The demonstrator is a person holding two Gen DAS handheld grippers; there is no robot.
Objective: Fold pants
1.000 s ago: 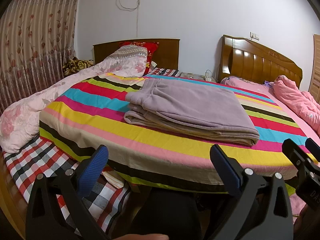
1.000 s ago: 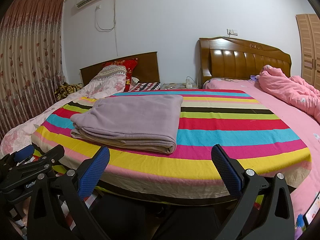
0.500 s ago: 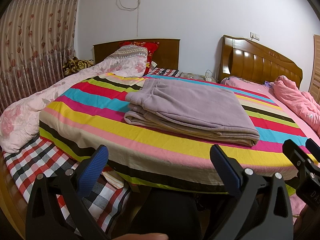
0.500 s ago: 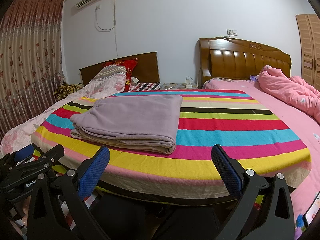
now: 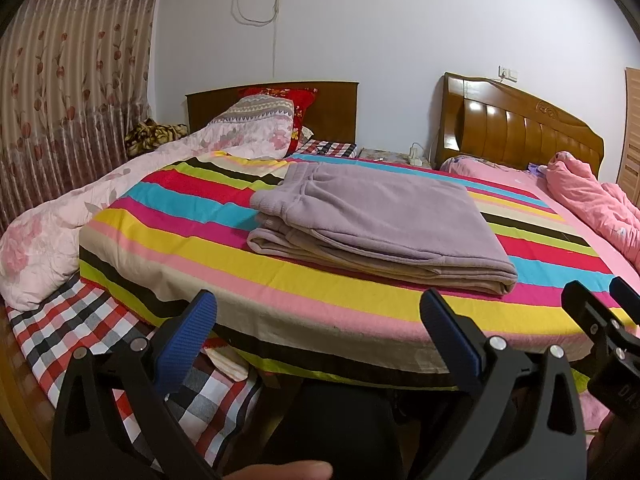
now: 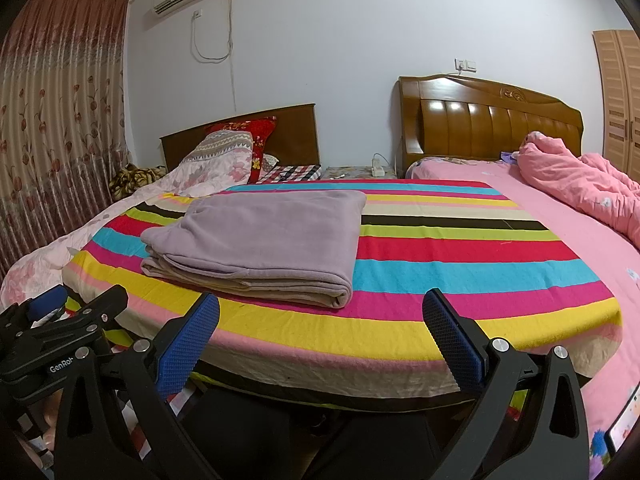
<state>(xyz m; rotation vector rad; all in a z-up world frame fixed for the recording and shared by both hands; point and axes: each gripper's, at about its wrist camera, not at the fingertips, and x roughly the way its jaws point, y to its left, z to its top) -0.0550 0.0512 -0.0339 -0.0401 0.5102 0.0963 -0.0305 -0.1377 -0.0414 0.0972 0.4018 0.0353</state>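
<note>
The lilac pants (image 5: 372,220) lie folded into a flat stack on the striped bedspread (image 5: 192,240); they also show in the right wrist view (image 6: 264,240). My left gripper (image 5: 318,312) is open and empty, held back off the bed's near edge, in front of the pants. My right gripper (image 6: 320,312) is open and empty, also off the near edge, to the right of the pants. Each gripper shows at the edge of the other's view.
A floral quilt (image 5: 60,224) and pillows lie at the left. A pink duvet (image 6: 580,184) is heaped on the pink bed at the right. Two wooden headboards (image 6: 488,124) stand at the wall. A checked sheet (image 5: 72,328) hangs low at the left.
</note>
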